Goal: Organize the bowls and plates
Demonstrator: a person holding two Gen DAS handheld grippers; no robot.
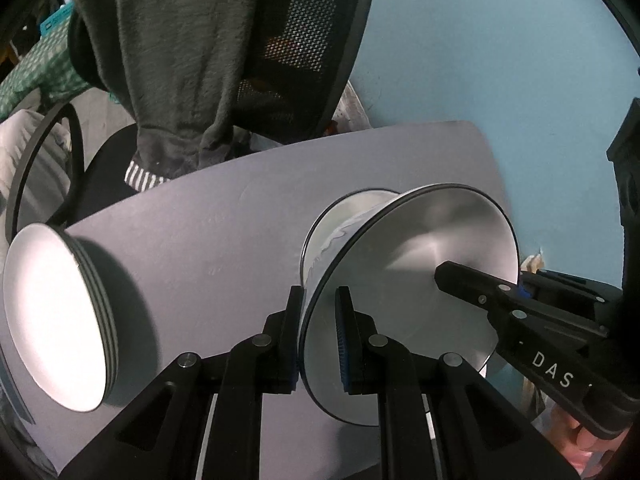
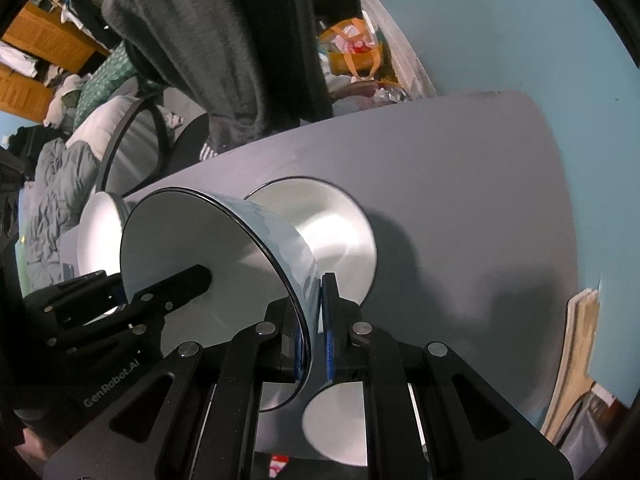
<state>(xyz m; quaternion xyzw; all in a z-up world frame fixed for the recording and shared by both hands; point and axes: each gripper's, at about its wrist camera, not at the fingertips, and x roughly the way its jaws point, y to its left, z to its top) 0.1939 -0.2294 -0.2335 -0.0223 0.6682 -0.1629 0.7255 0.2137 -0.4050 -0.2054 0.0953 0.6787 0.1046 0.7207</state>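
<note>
In the left wrist view a stack of plates (image 1: 56,320) sits at about 9 o'clock on the grey table (image 1: 200,232), white faces up and dark rims lined up, so that part of the sorting looks done.

Near the centre, at about 6 o'clock, the left gripper (image 1: 318,332) is all but closed, its fingers pinching the near rim of a bowl (image 1: 420,248) that is white inside and patterned blue outside. At about 3 o'clock the right gripper (image 1: 500,286) is closed tight on the opposite rim, one finger inside the bowl and one outside. So both tools share the one bowl, which seems to hang above the table, not rest on it.

Just behind it, towards 12 o'clock, a second bowl (image 1: 344,208) stands on the table, mostly hidden. The right wrist view shows it more fully, and at 6 o'clock there it also shows another white dish (image 2: 336,424) under the fingers; I cannot tell whether that is a plate or a bowl.

My reading: the plates are gathered and the bowls are still in progress. The held bowl has to be set down or nested, probably with the second bowl, and the last white dish still needs a place.
</note>
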